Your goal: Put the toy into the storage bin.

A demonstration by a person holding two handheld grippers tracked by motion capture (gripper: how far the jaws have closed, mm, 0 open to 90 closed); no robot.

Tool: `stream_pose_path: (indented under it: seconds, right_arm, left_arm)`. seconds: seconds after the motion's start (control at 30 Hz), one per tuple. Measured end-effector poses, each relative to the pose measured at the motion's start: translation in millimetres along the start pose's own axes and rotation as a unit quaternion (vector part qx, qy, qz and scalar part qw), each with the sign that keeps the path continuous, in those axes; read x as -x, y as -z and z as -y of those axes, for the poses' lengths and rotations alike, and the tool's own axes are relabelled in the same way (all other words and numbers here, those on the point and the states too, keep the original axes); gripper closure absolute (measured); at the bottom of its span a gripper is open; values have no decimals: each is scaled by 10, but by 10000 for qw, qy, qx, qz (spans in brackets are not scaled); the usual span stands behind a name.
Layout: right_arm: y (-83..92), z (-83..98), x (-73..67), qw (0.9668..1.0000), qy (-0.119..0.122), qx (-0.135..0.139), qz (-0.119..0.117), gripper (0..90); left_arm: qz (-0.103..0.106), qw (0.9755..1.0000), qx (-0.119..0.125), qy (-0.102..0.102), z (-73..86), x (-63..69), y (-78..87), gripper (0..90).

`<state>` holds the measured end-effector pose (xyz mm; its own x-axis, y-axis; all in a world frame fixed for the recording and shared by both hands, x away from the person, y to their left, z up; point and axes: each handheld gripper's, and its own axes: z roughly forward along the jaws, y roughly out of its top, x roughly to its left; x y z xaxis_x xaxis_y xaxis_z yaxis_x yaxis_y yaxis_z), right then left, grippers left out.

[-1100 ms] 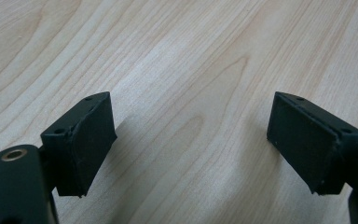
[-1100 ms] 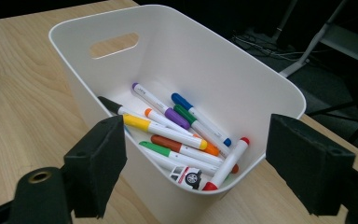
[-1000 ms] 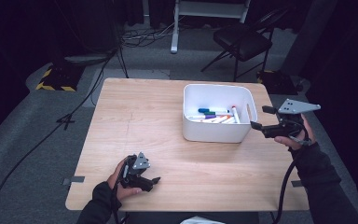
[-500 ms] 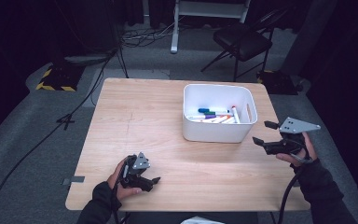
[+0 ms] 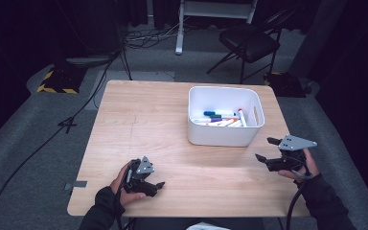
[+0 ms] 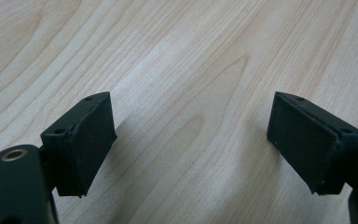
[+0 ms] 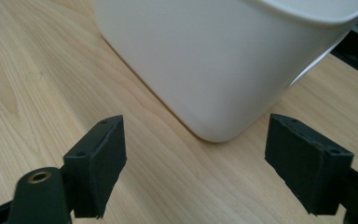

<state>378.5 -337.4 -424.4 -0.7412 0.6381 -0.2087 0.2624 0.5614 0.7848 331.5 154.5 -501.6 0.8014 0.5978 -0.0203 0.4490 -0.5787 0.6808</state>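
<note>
We record the left claw (image 5: 159, 184) at the lower left of the high view, low over the wooden bench (image 5: 143, 120) near its bottom edge, gripped by the person's left hand (image 5: 123, 184). In the left gripper view its jaws stand apart with bare wood grain between them; the pads (image 6: 86, 140) hold nothing. We cannot tell whether the tips touch the bench.

The right claw (image 5: 267, 149) sits at the lower right of the high view, in the right hand (image 5: 299, 166), near the bench's right edge and just below the lower right corner of the white plastic bin (image 5: 225, 136). Its jaws are spread wide and empty. In the right gripper view the bin's rounded corner (image 7: 214, 70) lies ahead of the gap between the jaws, apart from both pads (image 7: 100, 163).

The bin stands in the upper right part of the bench, close to the right edge. Markers (image 5: 220, 119) lie inside it, one red-capped marker (image 5: 242, 116) propped against the right-hand wall.

Open room: the whole left half and the centre of the bench are bare wood. A black chair (image 5: 249, 43) stands on the floor beyond the far edge.

The high view gives us the bin's contents; the right gripper view gives its outer wall and rim. The left gripper view gives bench surface.
</note>
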Motion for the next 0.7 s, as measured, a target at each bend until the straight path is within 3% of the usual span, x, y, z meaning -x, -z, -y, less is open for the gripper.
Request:
stream_pose_path:
  seconds: [0.2, 0.7]
  right_arm:
    - [-55, 163, -53, 9998, -33, -177, -22, 207]
    - [-102, 704, -158, 9965, -509, -611, -261, 203]
  left_arm:
    - [0, 10000, -1, -2, 0, 0, 0, 154]
    - [-47, 10000, -8, -29, -2, -4, 5, 153]
